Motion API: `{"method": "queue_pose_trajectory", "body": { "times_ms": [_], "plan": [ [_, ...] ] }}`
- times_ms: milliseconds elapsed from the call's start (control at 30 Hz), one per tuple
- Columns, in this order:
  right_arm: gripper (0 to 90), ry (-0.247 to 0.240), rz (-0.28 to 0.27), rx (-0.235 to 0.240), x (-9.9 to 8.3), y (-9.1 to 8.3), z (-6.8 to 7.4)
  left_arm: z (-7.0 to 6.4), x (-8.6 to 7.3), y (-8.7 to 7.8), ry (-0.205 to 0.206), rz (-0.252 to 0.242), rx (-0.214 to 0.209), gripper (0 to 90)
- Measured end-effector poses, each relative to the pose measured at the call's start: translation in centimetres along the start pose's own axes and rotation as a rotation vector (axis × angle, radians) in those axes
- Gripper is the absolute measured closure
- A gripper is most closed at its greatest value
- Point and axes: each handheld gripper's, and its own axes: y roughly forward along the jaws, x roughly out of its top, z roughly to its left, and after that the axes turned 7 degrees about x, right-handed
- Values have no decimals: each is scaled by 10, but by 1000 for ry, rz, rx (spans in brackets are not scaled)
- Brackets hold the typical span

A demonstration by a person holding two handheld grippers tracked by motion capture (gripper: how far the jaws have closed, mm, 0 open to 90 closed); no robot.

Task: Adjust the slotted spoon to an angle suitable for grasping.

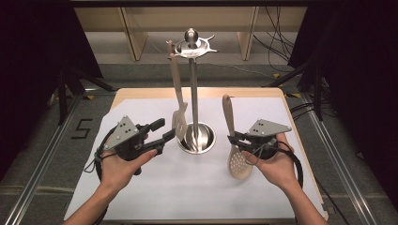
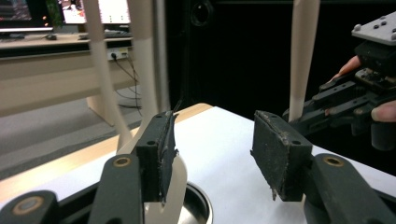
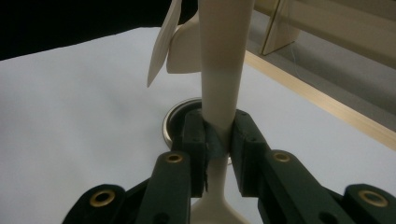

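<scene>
Steel stand carries one cream slotted turner on its hook, just ahead of your left gripper, whose jaws stand apart and empty. Your right gripper is clamped on the skimmer handle, held upright beside the stand; hanging it looks left to do. No legible labels.

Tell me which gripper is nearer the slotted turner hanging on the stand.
Left. The left gripper sits open right beside the slotted turner, its jaws close to the blade. The right gripper is across the stand, clamped on the skimmer spoon.
</scene>
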Motion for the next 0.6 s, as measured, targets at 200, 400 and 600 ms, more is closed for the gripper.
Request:
{"method": "queue_pose_trajectory", "body": {
  "times_ms": [200,400,600],
  "plan": [
    [785,21,16,10,1,1,3,-7,10,15,7,-5,-32,483],
    [785,13,-14,-9,5,3,5,-18,17,27,17,-7,-62,483],
    [785,-19,7,-3,9,7,10,-34,22,44,29,11,-101,482]
  ]
}}
